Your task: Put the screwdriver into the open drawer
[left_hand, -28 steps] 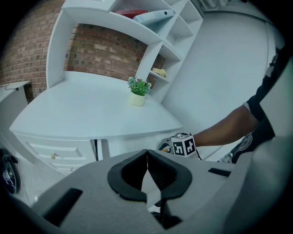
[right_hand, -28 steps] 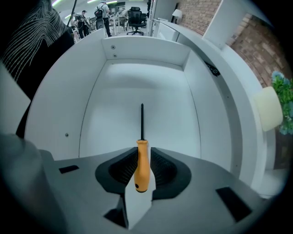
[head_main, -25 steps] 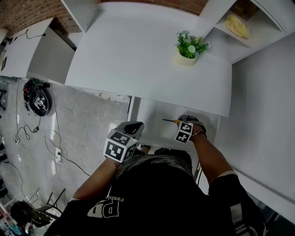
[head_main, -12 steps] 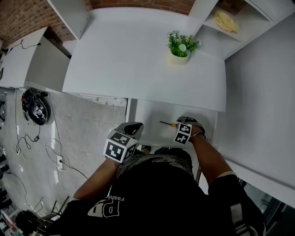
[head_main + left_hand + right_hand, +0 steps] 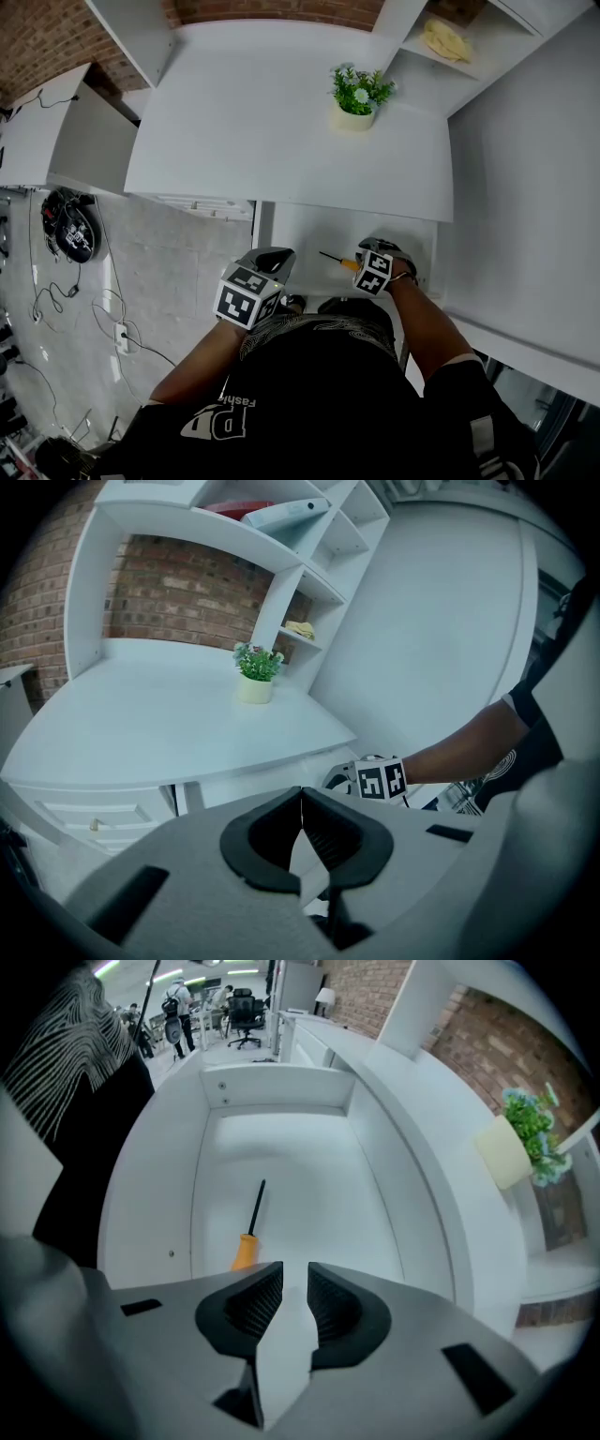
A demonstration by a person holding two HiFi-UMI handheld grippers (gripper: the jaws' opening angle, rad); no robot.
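Observation:
An orange-handled screwdriver [image 5: 251, 1227] with a dark shaft lies on the floor of the open white drawer [image 5: 309, 1185], its tip pointing toward the far end. My right gripper [image 5: 295, 1276] hovers just above its handle. The jaws stand a little apart with nothing between them, and the handle's end is hidden behind the left jaw. From the head view the screwdriver [image 5: 337, 260] sticks out left of the right gripper [image 5: 364, 262] inside the drawer [image 5: 305, 234]. My left gripper [image 5: 301, 794] is shut and empty, held left of the drawer [image 5: 265, 265].
A white desk top [image 5: 272, 112] overhangs the drawer's far end, with a small potted plant [image 5: 357, 94] on it. Shelves [image 5: 441, 42] rise at the right, and a white wall panel [image 5: 525, 187] borders the drawer's right side. Cables lie on the grey floor [image 5: 84, 281].
The right gripper stays over the drawer and has drawn back slightly from the screwdriver, so more of the orange handle shows. The left gripper has barely moved.

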